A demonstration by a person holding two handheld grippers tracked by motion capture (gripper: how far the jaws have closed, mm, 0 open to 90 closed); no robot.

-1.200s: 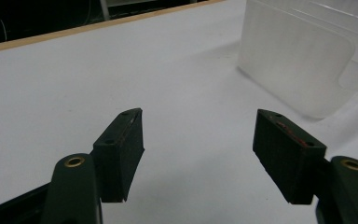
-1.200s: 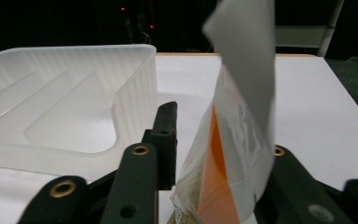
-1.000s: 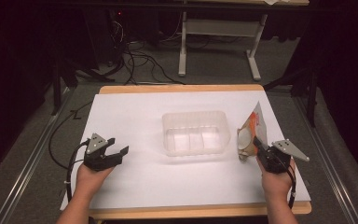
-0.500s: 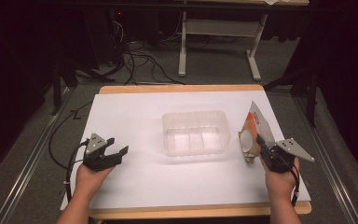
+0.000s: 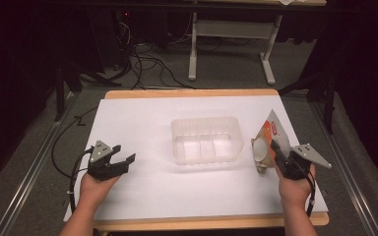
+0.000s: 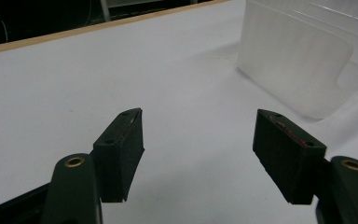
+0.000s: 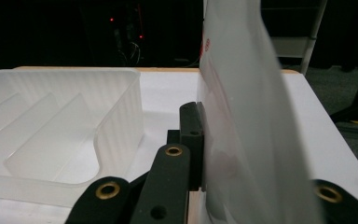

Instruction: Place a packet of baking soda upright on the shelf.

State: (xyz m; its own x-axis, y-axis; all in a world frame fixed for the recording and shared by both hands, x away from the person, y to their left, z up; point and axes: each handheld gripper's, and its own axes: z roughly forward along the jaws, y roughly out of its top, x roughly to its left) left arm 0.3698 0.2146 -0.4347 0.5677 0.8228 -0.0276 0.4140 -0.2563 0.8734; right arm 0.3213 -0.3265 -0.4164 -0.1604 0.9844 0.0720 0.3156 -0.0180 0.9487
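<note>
Here the right gripper (image 5: pixel 278 153) is seen at about four o'clock on the white table (image 5: pixel 142 123), with its jaws clenched on a flat packet (image 5: pixel 270 135) that stands on edge, tilted up and away toward one o'clock, just beside the right end of the clear plastic tray (image 5: pixel 205 125). In the right gripper view the packet (image 7: pixel 242 107) is caught low down between the pads, its pale sheet rising well above the jaws and hiding the far one, while the ribbed tray (image 7: pixel 116 93) lies at nine o'clock of it, near but apart. The packet is judged to be light, thin and limp: the sheet bows a little above the grip, so it may flop or twist when swung. Its glossy film is likely slippery, and a round, stiffer piece can be made out behind the film in the high view, which could shift the weight downward. A hold near the lower edge, where the film is backed by that piece, is judged the surest; a pinch on the bare upper corner would probably let it fold. The left gripper (image 5: pixel 119 158) is kept at eight o'clock on the table, jaws spread wide with nothing between them, as the left gripper view (image 6: pixel 198 149) confirms over bare white surface.
</note>
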